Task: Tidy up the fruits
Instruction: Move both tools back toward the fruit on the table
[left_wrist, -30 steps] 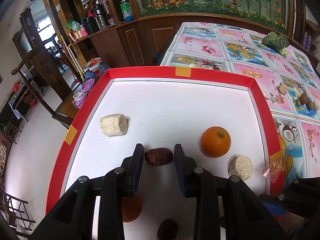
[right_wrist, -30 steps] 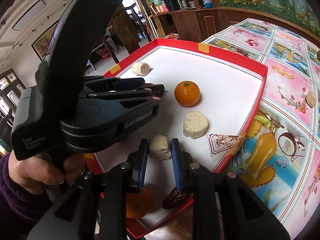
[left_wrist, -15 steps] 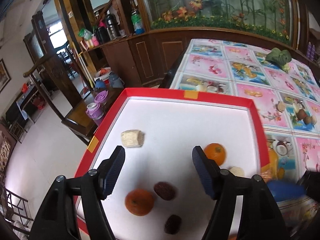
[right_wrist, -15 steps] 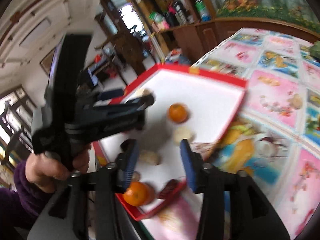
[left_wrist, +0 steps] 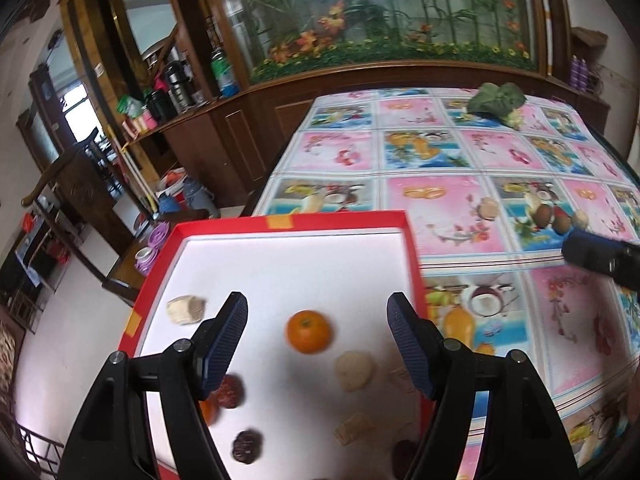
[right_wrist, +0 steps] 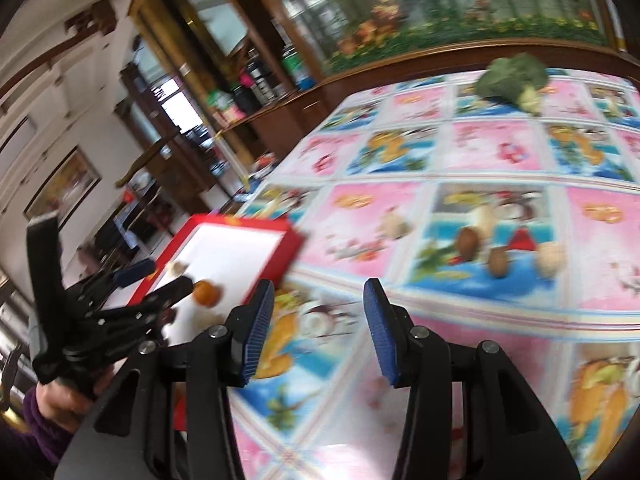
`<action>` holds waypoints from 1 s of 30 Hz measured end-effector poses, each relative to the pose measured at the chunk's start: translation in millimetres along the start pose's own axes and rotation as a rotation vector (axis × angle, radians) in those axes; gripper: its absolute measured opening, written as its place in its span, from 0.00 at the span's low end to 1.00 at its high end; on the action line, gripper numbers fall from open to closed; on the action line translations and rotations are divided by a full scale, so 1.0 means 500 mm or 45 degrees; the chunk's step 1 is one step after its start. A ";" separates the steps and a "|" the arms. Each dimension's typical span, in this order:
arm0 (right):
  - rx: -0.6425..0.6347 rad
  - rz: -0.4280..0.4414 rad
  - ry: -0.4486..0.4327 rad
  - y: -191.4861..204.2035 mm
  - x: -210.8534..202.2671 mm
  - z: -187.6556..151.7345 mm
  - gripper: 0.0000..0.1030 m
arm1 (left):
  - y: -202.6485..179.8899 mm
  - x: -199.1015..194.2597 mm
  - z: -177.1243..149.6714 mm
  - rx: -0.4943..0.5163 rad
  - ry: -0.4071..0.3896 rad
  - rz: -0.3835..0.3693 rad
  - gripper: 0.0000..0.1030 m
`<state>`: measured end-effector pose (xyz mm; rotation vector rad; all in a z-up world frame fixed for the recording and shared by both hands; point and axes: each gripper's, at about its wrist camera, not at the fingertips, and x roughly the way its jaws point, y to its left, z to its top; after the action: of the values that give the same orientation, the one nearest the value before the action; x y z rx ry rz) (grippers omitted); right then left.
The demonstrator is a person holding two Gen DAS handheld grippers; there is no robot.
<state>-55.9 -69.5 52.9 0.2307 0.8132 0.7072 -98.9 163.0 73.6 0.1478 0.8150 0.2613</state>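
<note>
Black plastic left gripper [left_wrist: 316, 340], blue-padded jaws standing wide apart and holding nothing, is hovering above a red-rimmed white tray [left_wrist: 280, 222]. Lying nearest on the tray floor: a dark wrinkled dried fruit [left_wrist: 247, 446], a second reddish-brown dried fruit [left_wrist: 231, 391] beside a partly hidden orange piece [left_wrist: 209, 411], and a small tan ridged block [left_wrist: 354, 428]. Lying further in: a pale round rough-surfaced slice [left_wrist: 355, 370], then a round orange citrus fruit [left_wrist: 309, 331] between the jaws as seen from the left wrist, then a beige cut chunk [left_wrist: 186, 309] near the tray's left rim. All items are lying apart from each other.

Black plastic right gripper [right_wrist: 320, 332], jaws likewise parted and empty, is hanging over the desk to the right of the tray, above a glossy pink-and-blue fruit-print tablecloth [right_wrist: 500, 152]. The picture is motion-blurred. Small brown and pale round pieces [right_wrist: 468, 240] are resting on the cloth ahead of it; whether all are real or printed cannot be told. A green leafy vegetable head [right_wrist: 512, 78] is lying at the desk's far end.
</note>
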 end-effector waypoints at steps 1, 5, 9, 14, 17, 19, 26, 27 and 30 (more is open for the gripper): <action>0.006 -0.025 -0.014 -0.015 -0.008 0.004 0.47 | -0.008 -0.003 0.000 0.009 -0.003 -0.003 0.72; -0.003 -0.102 -0.039 -0.052 -0.035 0.012 0.47 | -0.040 -0.005 0.008 0.047 -0.007 -0.015 0.72; -0.011 -0.172 -0.053 -0.081 -0.046 0.018 0.47 | -0.066 -0.003 0.015 0.083 -0.004 -0.021 0.76; -0.015 -0.265 -0.040 -0.120 -0.053 0.020 0.47 | -0.093 0.005 0.019 0.126 0.014 -0.025 0.77; -0.011 -0.337 -0.015 -0.148 -0.053 0.019 0.47 | -0.108 0.015 0.024 0.155 0.027 -0.041 0.77; -0.010 -0.378 -0.006 -0.164 -0.053 0.019 0.47 | -0.117 0.023 0.029 0.160 0.038 -0.054 0.77; -0.013 -0.481 0.047 -0.193 -0.029 0.019 0.47 | -0.143 0.042 0.047 0.176 0.061 -0.114 0.77; -0.009 -0.485 0.052 -0.194 -0.025 0.019 0.47 | -0.147 0.048 0.053 0.181 0.065 -0.124 0.77; -0.004 -0.538 0.062 -0.200 -0.011 0.022 0.47 | -0.158 0.068 0.070 0.192 0.090 -0.139 0.77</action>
<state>-1.8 -147.1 18.8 0.0345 0.8723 0.3170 -36.9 96.0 55.4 0.2355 0.9104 0.1025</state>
